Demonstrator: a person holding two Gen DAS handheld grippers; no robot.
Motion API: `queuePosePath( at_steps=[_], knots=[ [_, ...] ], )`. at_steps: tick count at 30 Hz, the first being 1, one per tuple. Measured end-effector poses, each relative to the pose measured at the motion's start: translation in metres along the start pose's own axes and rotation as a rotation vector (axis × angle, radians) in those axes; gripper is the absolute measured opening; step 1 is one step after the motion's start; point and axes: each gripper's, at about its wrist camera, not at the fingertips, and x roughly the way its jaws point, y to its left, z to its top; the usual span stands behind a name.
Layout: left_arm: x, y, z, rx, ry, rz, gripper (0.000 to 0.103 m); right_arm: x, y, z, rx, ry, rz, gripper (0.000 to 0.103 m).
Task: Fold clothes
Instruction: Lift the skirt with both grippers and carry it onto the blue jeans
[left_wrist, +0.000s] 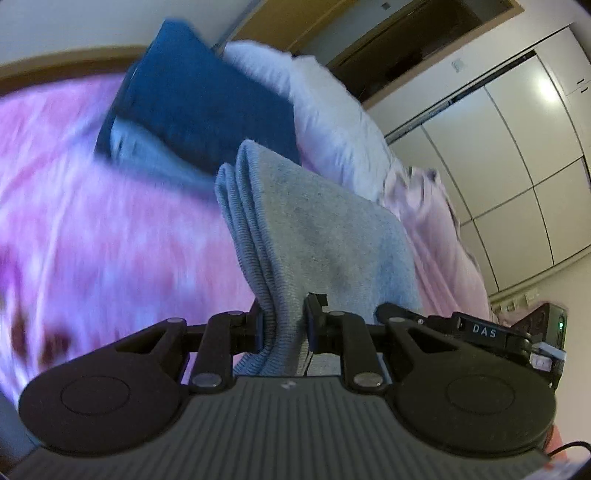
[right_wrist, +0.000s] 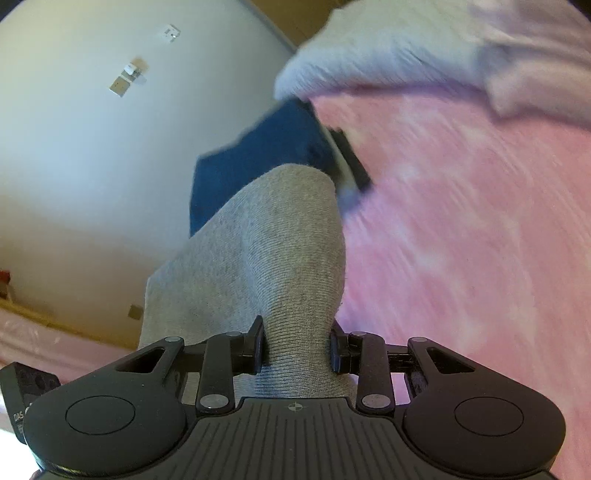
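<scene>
A folded grey knit garment (left_wrist: 317, 236) is held up off the pink bed between both grippers. My left gripper (left_wrist: 284, 328) is shut on its ribbed, layered edge. In the right wrist view the same grey garment (right_wrist: 266, 251) bulges forward from my right gripper (right_wrist: 297, 350), which is shut on it. Behind the grey garment lies a stack of folded clothes with a dark blue piece (left_wrist: 199, 96) on top and a paler blue one (left_wrist: 147, 155) under it. The dark blue piece (right_wrist: 258, 155) also shows in the right wrist view.
A pink patterned bedspread (left_wrist: 92, 229) covers the bed (right_wrist: 461, 240). A white pillow (left_wrist: 332, 122) and a pale pink blanket (left_wrist: 436, 229) lie at the bed's far side. White wardrobe doors (left_wrist: 517, 147) and a doorway stand beyond. A plain wall (right_wrist: 92, 147) is at the left.
</scene>
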Motion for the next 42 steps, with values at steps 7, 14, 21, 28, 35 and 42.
queuePosePath(
  at_steps=[7,14,21,28,35,42],
  knots=[
    [0.077,0.025,0.171,0.052,-0.069,-0.028,0.016,0.101,0.031,0.131,-0.049,-0.078,0.021,0.029],
    [0.143,0.054,0.25,0.009,-0.068,-0.01,0.017,0.183,0.027,0.207,-0.068,-0.022,0.005,0.029],
    [0.178,0.083,0.275,-0.017,-0.038,0.027,0.017,0.241,0.005,0.23,-0.054,0.041,0.005,0.032],
    [0.204,0.106,0.274,-0.012,-0.015,0.101,0.02,0.257,-0.025,0.22,0.023,0.002,0.022,0.051],
    [0.162,0.085,0.275,0.088,-0.164,0.236,0.022,0.203,0.017,0.227,-0.347,-0.16,-0.177,0.052],
    [0.196,0.038,0.283,0.284,-0.227,0.32,0.022,0.244,0.041,0.226,-0.589,-0.267,-0.18,0.02]
  ],
)
